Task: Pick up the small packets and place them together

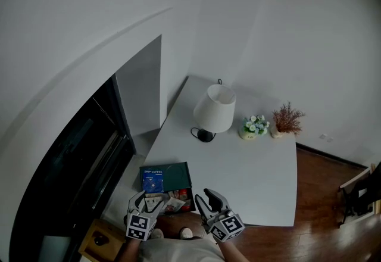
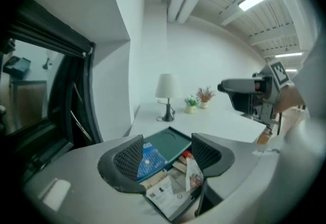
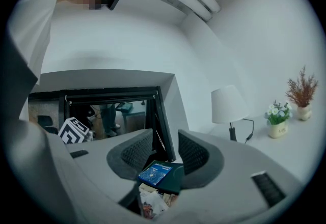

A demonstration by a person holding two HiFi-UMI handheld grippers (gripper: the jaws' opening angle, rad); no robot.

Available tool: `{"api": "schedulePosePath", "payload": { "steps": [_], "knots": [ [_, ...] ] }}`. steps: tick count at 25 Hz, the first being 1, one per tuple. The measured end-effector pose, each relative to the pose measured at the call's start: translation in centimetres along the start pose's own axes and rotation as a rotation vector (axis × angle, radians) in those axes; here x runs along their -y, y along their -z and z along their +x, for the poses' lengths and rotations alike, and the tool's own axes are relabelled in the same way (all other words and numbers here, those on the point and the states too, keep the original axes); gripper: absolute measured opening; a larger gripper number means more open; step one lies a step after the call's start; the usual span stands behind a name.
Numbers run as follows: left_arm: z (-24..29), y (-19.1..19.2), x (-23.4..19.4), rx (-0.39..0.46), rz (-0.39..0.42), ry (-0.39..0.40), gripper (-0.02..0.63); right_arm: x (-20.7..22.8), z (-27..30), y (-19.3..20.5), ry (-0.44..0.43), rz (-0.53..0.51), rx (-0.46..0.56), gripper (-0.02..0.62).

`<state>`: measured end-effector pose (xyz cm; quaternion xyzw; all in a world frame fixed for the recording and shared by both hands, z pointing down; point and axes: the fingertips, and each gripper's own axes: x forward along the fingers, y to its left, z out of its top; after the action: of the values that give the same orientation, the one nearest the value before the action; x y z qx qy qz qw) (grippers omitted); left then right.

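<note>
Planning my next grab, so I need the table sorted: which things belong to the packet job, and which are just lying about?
Job:
- small packets, at the near end of the green tray
- blue flat pack in the same tray, possibly one of them

Lying about:
- lamp
- flower pot
- dried-plant vase

A tray (image 1: 175,174) is set at the near left corner of the worktop (image 1: 256,171), with a flat packet (image 1: 153,183) laid on its left part. Small packets (image 1: 172,202) are heaped just before it. A lamp (image 1: 214,109) is stood farther back, with a flower pot (image 1: 255,127) and a twig vase (image 1: 287,119) ranged to its right.
</note>
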<state>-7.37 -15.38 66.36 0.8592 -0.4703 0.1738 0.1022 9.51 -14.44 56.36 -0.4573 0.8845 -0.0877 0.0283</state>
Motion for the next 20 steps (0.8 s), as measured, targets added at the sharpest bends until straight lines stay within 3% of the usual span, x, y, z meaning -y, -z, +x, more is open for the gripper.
{"api": "schedulePosePath", "payload": {
  "steps": [4,6,15,18,20],
  "knots": [
    [3.2,5.9,2.6,-0.259,-0.009,0.161,0.284,-0.7,0.1,0.3,-0.016,-0.001,-0.008,0.153],
    [4.3,7.5,3.5,-0.335,-0.021,0.214,0.284,-0.8,-0.1,0.4,-0.017,0.004,-0.013,0.153],
    [7.4,11.3,5.4,-0.509,0.076,0.322,0.203,0.0,-1.5,0.7,0.015,0.017,-0.021,0.153],
    [7.4,11.4,5.7,-0.540,0.109,0.318,0.051,0.4,-1.8,0.7,0.029,0.021,-0.016,0.153],
    [7.2,11.0,5.9,-0.546,0.118,0.312,0.013,0.6,-2.0,0.6,0.035,0.020,-0.013,0.153]
  ]
}}
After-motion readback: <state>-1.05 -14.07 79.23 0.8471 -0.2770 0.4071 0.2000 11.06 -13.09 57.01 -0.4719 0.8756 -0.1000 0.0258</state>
